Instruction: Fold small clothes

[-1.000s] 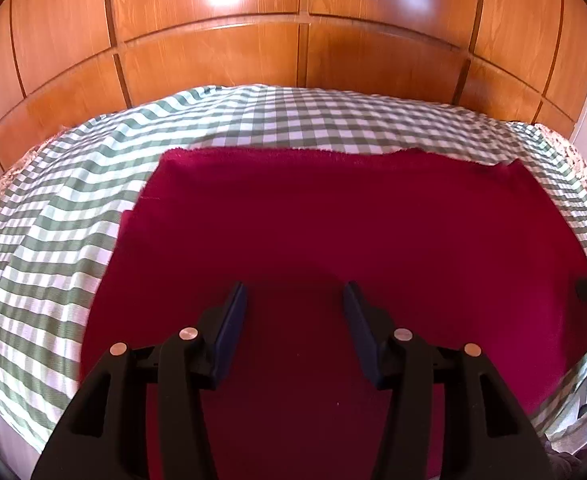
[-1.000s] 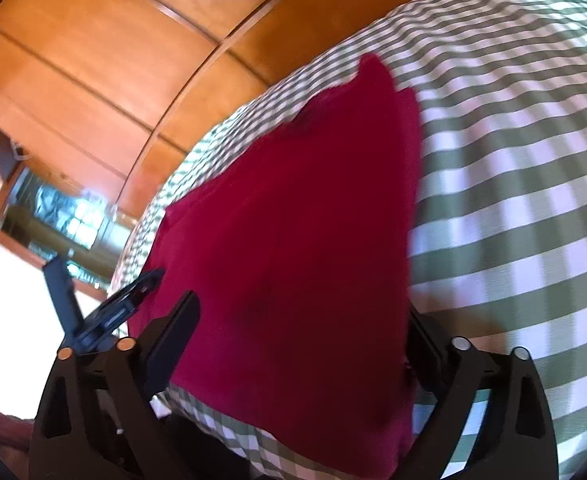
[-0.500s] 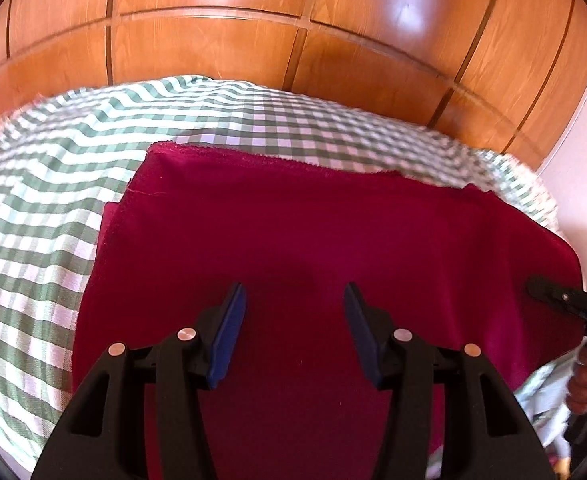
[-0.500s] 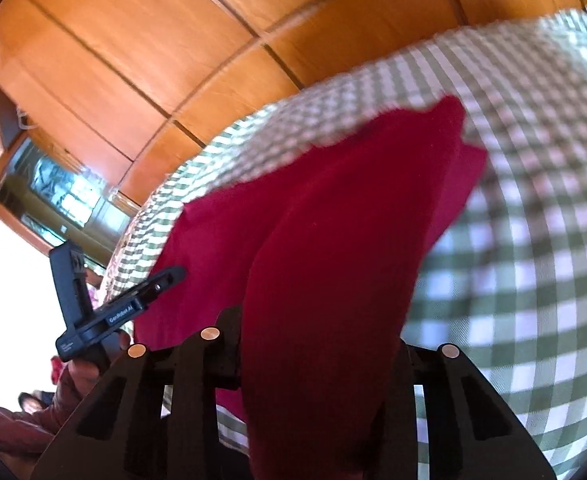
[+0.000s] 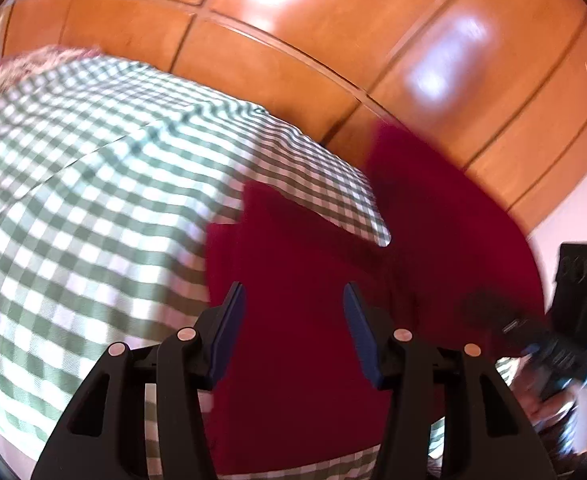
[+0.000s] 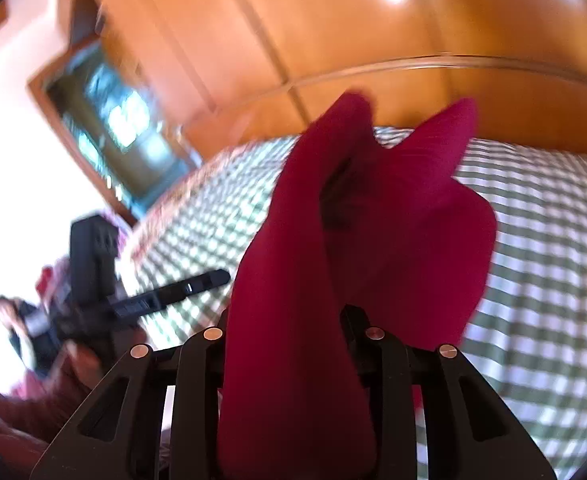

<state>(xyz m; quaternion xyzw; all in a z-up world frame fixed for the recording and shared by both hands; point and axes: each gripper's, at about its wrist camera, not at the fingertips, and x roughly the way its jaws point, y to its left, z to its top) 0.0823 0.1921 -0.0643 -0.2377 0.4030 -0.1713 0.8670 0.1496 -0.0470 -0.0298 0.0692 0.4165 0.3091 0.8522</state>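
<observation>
The wooden panelling (image 5: 333, 52) filled the background, glossy and orange, and below it spread the green-and-white checked cover (image 5: 73, 208), which took up most of the surface in both views. On that cover lay the dark red cloth (image 5: 305, 264), partly flat and partly lifted: in the right wrist view one end of it rose in a bunched fold above the checks, with two peaks standing up near the panelling. The right gripper (image 6: 285, 320) had just been closing, and it pinched that raised end of the cloth between its fingers, the fabric hiding the pads. The left gripper (image 5: 293, 312) hung over the flat part of the cloth with its blue-lined fingers (image 5: 229, 320) spread, nothing between them but the red fabric lying beneath. At the right edge of the left wrist view the other gripper showed blurred beside the cloth, with the person's hand (image 5: 549, 396) behind it
</observation>
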